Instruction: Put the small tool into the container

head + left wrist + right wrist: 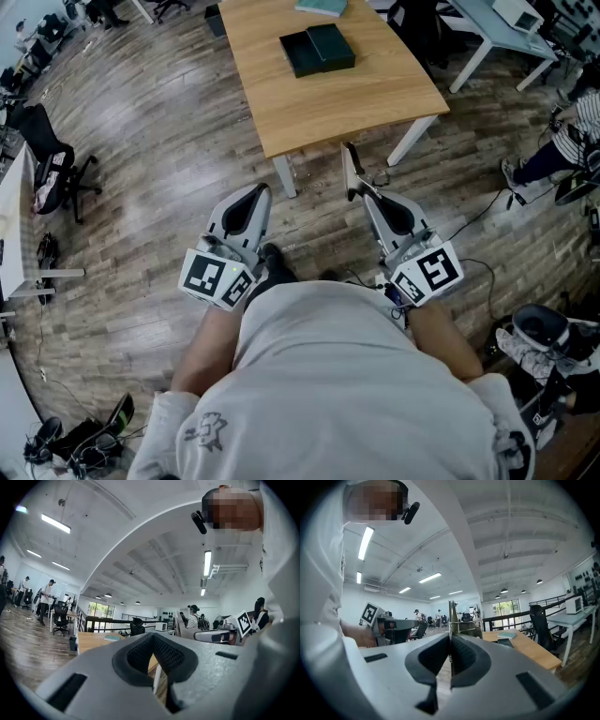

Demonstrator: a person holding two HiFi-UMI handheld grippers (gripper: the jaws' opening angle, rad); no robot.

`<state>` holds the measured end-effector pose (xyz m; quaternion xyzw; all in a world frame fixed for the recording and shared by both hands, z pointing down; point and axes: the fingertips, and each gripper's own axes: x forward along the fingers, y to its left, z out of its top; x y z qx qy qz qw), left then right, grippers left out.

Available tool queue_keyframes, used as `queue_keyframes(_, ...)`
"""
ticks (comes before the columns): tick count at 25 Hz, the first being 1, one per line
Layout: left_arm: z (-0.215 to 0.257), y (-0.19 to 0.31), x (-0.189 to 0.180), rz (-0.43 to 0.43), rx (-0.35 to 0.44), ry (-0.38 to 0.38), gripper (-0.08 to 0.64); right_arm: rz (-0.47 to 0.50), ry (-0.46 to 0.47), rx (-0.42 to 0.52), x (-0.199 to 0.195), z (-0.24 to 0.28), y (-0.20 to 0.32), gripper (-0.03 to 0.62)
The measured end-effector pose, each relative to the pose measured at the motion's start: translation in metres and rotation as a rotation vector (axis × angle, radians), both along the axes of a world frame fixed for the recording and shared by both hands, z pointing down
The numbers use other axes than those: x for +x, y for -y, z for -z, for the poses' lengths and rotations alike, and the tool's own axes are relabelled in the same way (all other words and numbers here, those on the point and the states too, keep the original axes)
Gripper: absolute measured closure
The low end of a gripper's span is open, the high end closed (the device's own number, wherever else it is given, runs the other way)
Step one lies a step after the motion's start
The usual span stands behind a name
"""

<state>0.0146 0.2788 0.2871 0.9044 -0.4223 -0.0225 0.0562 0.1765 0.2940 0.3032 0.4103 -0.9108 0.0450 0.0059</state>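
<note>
We hold both grippers low before our body, short of the wooden table [375, 98]. Our right gripper [363, 194] pinches the small tool [350, 169] — a thin metal strip standing out past its tips. Our left gripper [259, 191] has its jaws pressed together on nothing. The dark container [319, 49] sits on the table, well apart from the tool.

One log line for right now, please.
left gripper: shut, empty | right gripper: shut on tool | container: on table | tool not yet in container
</note>
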Motion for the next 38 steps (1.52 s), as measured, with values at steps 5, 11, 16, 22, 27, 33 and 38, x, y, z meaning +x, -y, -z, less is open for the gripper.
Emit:
queue_keyframes(5, -0.005, 0.004, -0.002, -0.008, -0.005, -0.002, 0.554, -0.008, 0.001, -0.003, -0.003, -0.005, 0.005, 0.584)
queue_keyframes(11, -0.011, 0.011, -0.010, -0.009, -0.020, -0.007, 0.554, -0.013, 0.002, -0.013, -0.008, -0.008, 0.012, 0.584)
queue_keyframes(16, -0.017, 0.022, -0.023, -0.014, -0.025, -0.015, 0.554, -0.012, 0.006, -0.018, -0.021, -0.010, 0.023, 0.584)
queue_keyframes(22, -0.026, 0.052, -0.061, -0.031, -0.037, -0.038, 0.554, -0.025, -0.015, -0.023, -0.056, -0.013, 0.053, 0.584)
queue_keyframes(27, -0.020, 0.092, -0.098, -0.059, -0.038, -0.050, 0.554, -0.051, -0.010, -0.036, -0.093, -0.009, 0.091, 0.584)
queue_keyframes(33, -0.011, 0.126, -0.136, -0.128, -0.043, -0.035, 0.554, -0.106, -0.009, -0.044, -0.133, -0.001, 0.127, 0.584)
queue_keyframes(38, -0.014, 0.150, -0.155, -0.158, -0.048, -0.036, 0.555, -0.149, 0.002, -0.058, -0.146, -0.005, 0.150, 0.584)
